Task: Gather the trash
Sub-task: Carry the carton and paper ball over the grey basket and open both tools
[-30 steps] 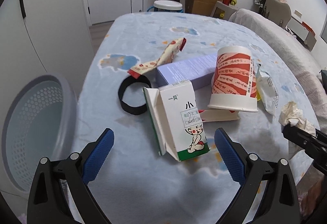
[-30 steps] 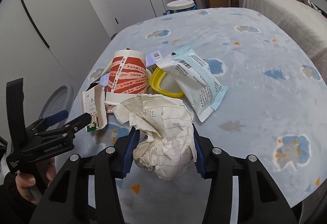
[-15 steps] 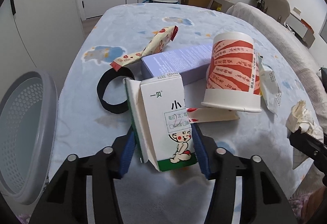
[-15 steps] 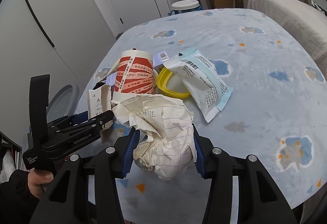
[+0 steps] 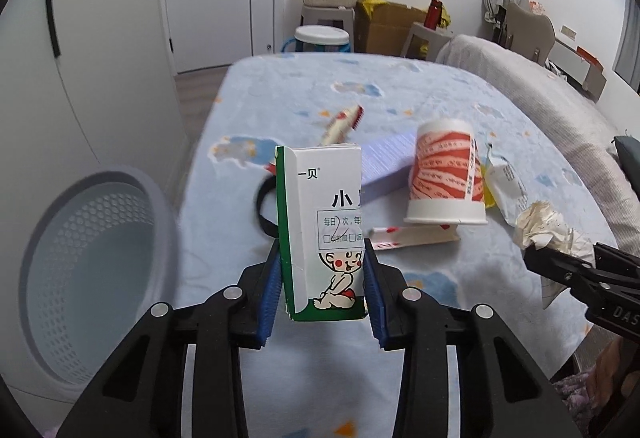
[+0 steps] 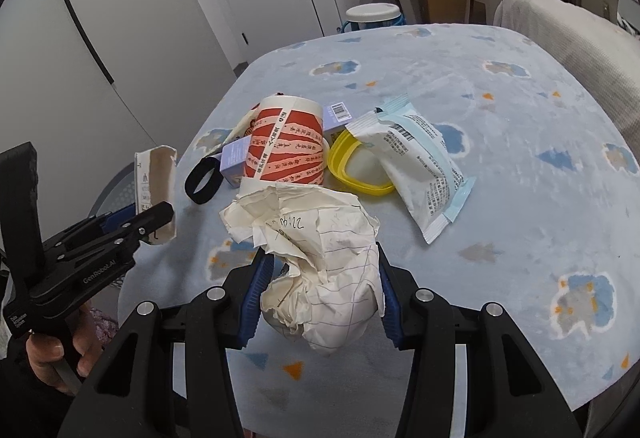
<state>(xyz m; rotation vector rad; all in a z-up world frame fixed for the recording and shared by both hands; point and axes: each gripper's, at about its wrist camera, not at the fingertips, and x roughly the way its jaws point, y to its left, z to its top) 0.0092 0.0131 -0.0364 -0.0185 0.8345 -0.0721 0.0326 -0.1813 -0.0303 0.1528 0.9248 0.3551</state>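
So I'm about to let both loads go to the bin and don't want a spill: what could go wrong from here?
1. The left tongs pinch only the bottom of the open carton while closing; it could crumple or tip out.
2. The crumpled paper bulges loosely from the right tongs and might slip.
3. The basket sits off the bed's edge, so a short drop misses.

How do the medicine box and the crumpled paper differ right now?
The medicine box is stiff, printed and upright; the crumpled paper is a soft, lined, shapeless wad. The left gripper is closing on the box; the right gripper is clamped on the paper. Both are lifted off the table.
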